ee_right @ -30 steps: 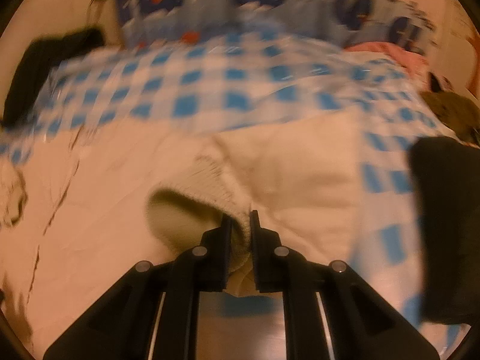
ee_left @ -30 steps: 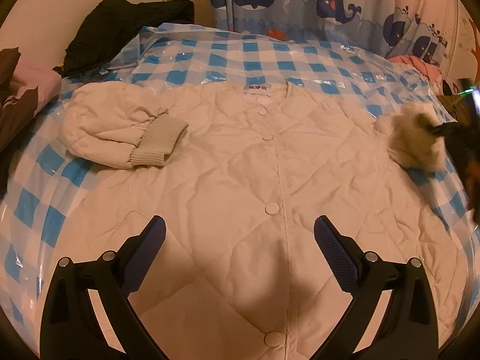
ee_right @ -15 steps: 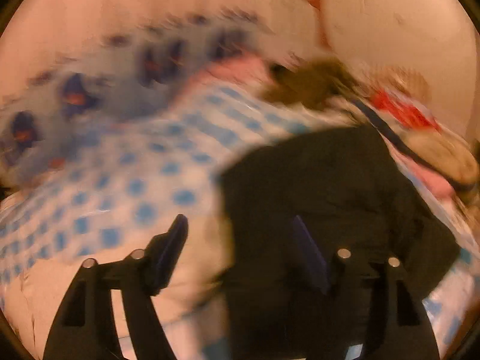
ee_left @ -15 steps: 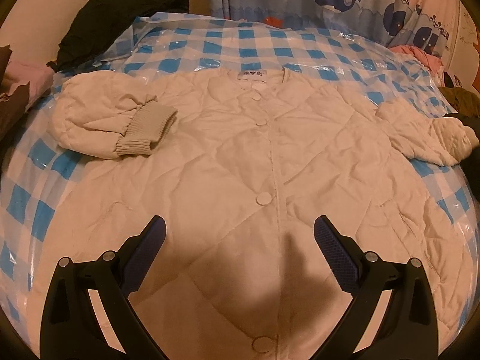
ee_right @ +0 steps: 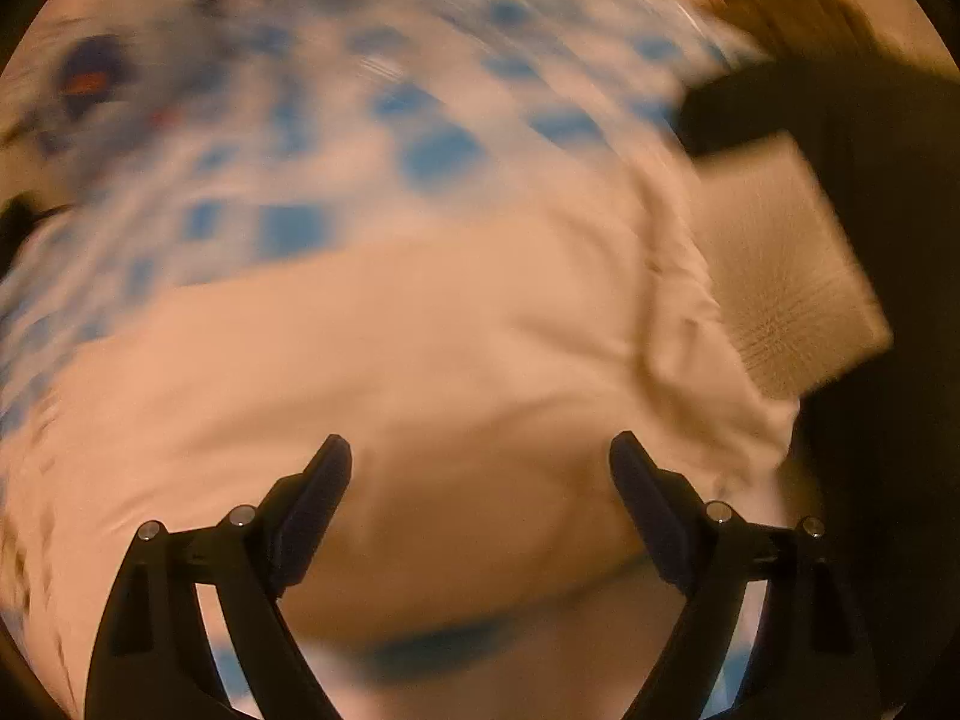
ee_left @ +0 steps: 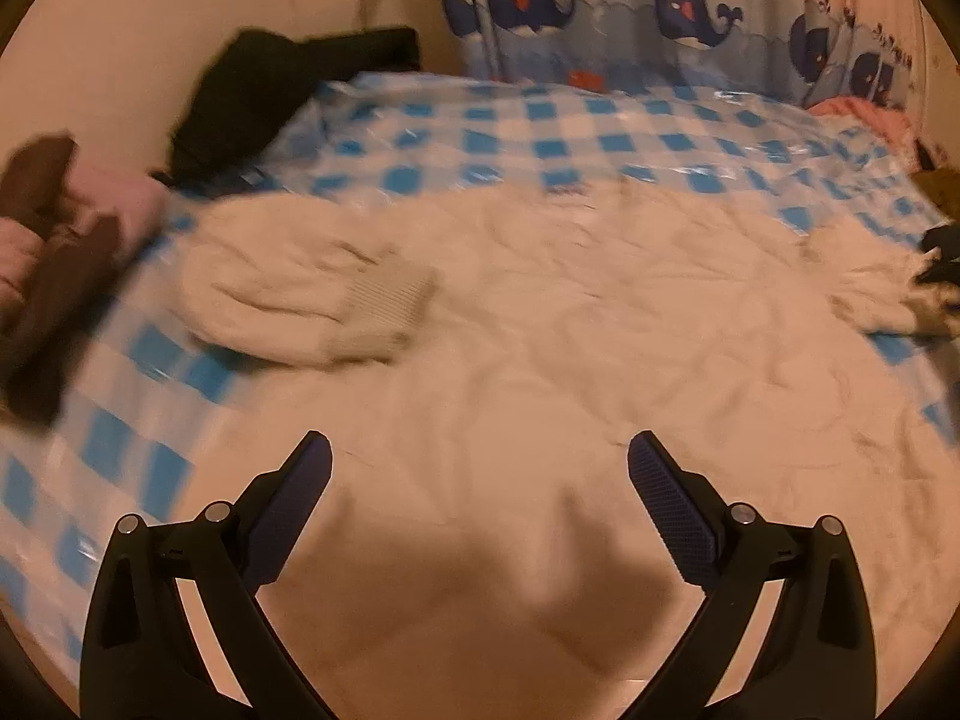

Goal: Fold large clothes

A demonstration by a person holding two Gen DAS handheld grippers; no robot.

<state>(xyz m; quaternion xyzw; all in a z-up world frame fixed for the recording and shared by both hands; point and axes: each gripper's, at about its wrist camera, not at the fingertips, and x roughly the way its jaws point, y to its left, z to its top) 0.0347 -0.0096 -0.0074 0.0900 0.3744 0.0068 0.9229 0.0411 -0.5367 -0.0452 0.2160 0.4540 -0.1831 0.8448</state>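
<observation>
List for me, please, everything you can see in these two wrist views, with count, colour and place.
Jacket: one, cream, quilted, spread flat across the bed.
Left-side sleeve cuff: one, ribbed beige, folded in onto the jacket.
Right-side sleeve cuff: one, ribbed beige, lying out at the jacket's edge against a dark garment.
Bed cover: one, blue and white check, glossy, under the jacket.
Dark garments: black pile at the far left corner; another at the right edge.
Pink and brown clothes: pile, left edge.
Whale curtain: one, blue, behind the bed.
Left gripper: black, open, above the jacket.
Right gripper: black, jaws just opened, nothing between them.
</observation>
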